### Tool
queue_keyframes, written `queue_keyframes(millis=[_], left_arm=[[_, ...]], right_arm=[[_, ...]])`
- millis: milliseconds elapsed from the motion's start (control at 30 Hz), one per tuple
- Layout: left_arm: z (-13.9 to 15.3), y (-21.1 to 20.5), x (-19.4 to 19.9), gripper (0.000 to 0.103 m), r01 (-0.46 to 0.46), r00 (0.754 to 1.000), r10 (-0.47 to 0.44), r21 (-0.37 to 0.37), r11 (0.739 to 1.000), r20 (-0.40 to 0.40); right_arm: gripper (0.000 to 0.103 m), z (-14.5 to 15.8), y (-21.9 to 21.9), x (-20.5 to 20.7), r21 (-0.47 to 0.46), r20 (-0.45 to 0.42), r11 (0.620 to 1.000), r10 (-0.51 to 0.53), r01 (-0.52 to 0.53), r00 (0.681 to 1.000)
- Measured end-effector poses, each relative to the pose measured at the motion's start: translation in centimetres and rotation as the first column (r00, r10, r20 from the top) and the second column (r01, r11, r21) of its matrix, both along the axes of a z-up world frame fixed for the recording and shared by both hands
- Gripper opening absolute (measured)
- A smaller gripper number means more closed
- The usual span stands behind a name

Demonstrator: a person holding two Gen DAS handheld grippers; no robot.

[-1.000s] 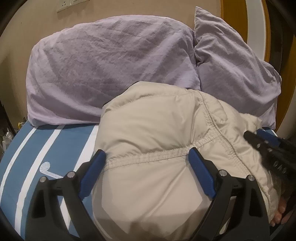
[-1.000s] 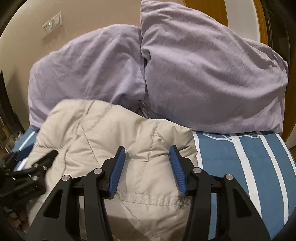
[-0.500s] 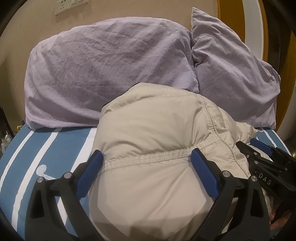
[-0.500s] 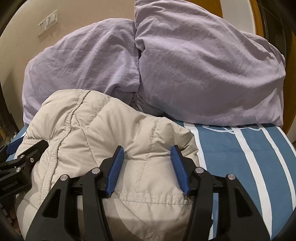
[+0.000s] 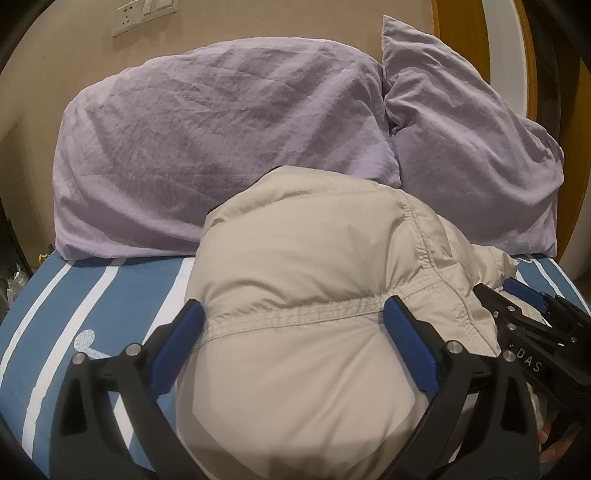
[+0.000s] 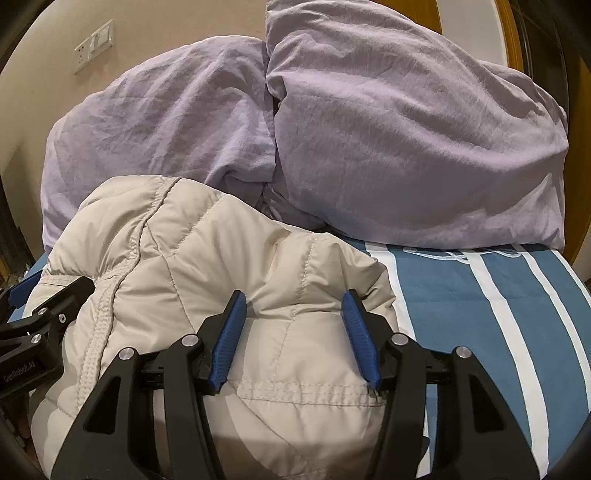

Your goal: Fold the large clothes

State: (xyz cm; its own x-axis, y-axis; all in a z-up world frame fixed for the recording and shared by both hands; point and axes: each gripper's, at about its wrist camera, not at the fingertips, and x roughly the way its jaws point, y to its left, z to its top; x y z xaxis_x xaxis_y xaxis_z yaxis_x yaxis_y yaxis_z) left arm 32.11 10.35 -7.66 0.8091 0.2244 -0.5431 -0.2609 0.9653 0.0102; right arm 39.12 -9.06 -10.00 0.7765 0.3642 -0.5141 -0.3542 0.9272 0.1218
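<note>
A beige puffer jacket (image 5: 295, 251) lies bundled on the striped bed, close under both cameras. In the left wrist view my left gripper (image 5: 293, 304) straddles the bundle's left part. Its jaws are very wide and still opening, and the puffy fabric bulges between the blue pads (image 5: 173, 350). In the right wrist view my right gripper (image 6: 293, 295) holds the jacket (image 6: 184, 251) at its right end. Its jaws are about half wide and opening, with the fabric still puckered at the pads (image 6: 229, 332). Each gripper shows at the edge of the other's view.
Two lilac pillows (image 5: 221, 140) (image 5: 472, 147) lean on the beige wall just behind the jacket. The blue sheet with white stripes (image 6: 480, 314) stretches right of the bundle and also left of it (image 5: 74, 295). A wall socket (image 5: 144, 14) sits above the pillows.
Both pairs of jaws have spread a little wider around the jacket. The bundle has puffed out between them. Both cameras have shifted slightly.
</note>
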Motion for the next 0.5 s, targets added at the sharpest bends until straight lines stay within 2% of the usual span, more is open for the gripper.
queue_keyframes(millis=[67, 200, 300, 500], left_arm=[[0.2, 0.0, -0.1, 0.099, -0.012, 1.0, 0.012, 0.001, 1.0, -0.01], [0.9, 0.5, -2.2, 0.1, -0.027, 1.0, 0.026, -0.037, 0.999, -0.01], [1.5, 0.7, -5.2, 0.1, -0.018, 1.0, 0.016, -0.079, 0.997, -0.021], [2.5, 0.4, -10.5, 0.101, -0.02, 0.997, 0.014, -0.067, 0.998, -0.081]], right_arm=[[0.062, 0.2, -0.1, 0.0, -0.002, -0.01, 1.0, -0.004, 0.004, 1.0], [0.089, 1.1, -1.6, -1.7, 0.0, -0.042, 1.0, -0.028, 0.028, 0.999], [0.096, 1.7, -3.3, -4.1, 0.014, -0.078, 1.0, -0.017, 0.018, 0.997], [0.101, 2.2, -5.4, -8.7, 0.017, -0.179, 1.0, 0.002, 0.001, 0.984]])
